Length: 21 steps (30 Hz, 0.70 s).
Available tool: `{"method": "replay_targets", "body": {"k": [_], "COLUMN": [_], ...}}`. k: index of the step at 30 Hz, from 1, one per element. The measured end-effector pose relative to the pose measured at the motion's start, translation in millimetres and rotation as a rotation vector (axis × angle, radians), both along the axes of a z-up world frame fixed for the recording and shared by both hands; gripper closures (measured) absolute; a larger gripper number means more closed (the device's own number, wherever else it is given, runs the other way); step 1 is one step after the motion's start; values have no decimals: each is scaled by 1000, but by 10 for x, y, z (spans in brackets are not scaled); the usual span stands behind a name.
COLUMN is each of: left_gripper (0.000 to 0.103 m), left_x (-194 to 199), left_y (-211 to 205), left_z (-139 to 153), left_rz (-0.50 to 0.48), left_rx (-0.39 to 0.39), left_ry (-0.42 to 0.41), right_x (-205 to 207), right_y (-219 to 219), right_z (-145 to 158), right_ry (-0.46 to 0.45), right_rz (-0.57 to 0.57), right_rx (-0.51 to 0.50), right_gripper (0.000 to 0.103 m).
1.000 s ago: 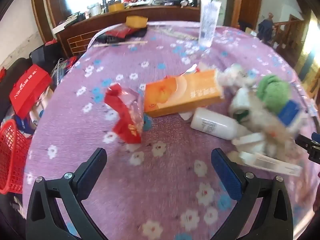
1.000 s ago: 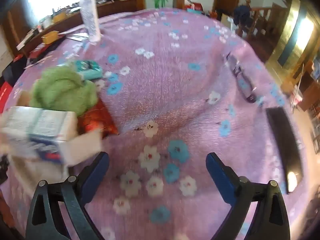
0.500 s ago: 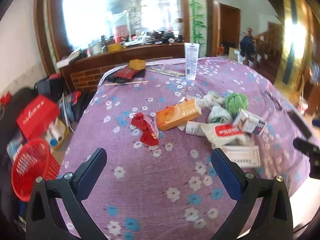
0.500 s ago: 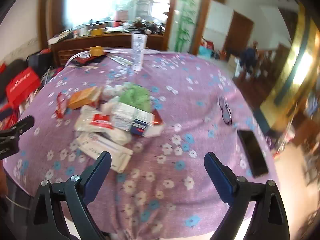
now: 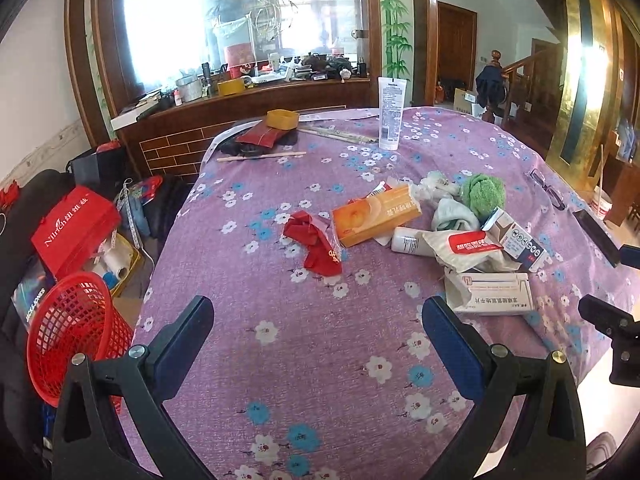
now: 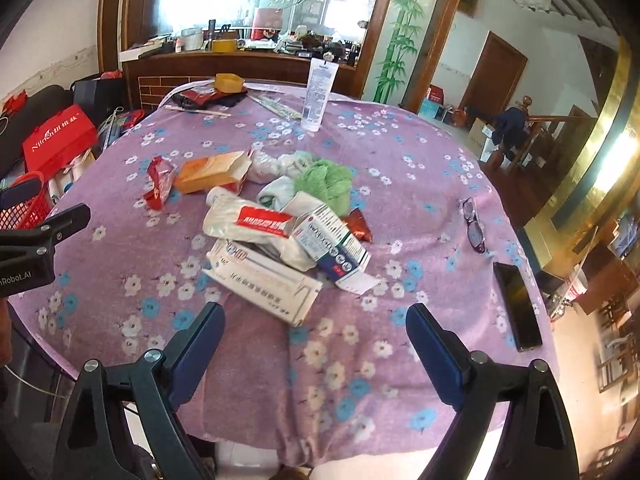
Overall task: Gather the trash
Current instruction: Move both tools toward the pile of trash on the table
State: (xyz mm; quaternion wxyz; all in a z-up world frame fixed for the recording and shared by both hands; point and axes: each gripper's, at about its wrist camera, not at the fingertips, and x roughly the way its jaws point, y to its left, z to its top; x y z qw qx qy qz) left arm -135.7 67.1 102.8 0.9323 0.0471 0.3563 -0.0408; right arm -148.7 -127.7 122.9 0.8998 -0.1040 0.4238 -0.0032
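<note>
A heap of trash lies mid-table on the purple flowered cloth (image 5: 280, 360): a red wrapper (image 5: 316, 240), an orange carton (image 5: 376, 216), a white bottle (image 5: 408, 240), a white pouch with a red label (image 5: 468, 246), a blue-and-white box (image 5: 516, 238), a long white box (image 5: 492, 298) and a green ball of wool (image 5: 482, 194). The same heap shows in the right wrist view, with the long white box (image 6: 264, 284) nearest. My left gripper (image 5: 318, 330) is open above the near cloth. My right gripper (image 6: 314, 334) is open, held back from the heap with nothing between its fingers.
A red mesh basket (image 5: 76, 332) stands on the floor left of the table, beside a red bag (image 5: 74, 224). A tall white tube (image 5: 390, 112) stands at the far side. Glasses (image 6: 474, 230) and a black phone (image 6: 518, 306) lie at the right.
Both grippers have pulled back and up from the table; the trash heap now looks smaller and farther away. Both stay open. Nothing on the table has moved.
</note>
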Motion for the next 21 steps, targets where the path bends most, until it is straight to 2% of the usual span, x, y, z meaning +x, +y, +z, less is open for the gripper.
{"method": "replay_targets", "body": {"k": [21], "left_gripper": [0], "left_x": [-67], "left_y": [-25], "left_z": [-63], "left_rz": [6], "left_rx": [-10], "left_ry": [25], "right_x": [-56], "right_y": [8], "right_z": [-68], "right_ry": [41], "right_rz": [14], "right_rx": [-3], "right_gripper": [10]}}
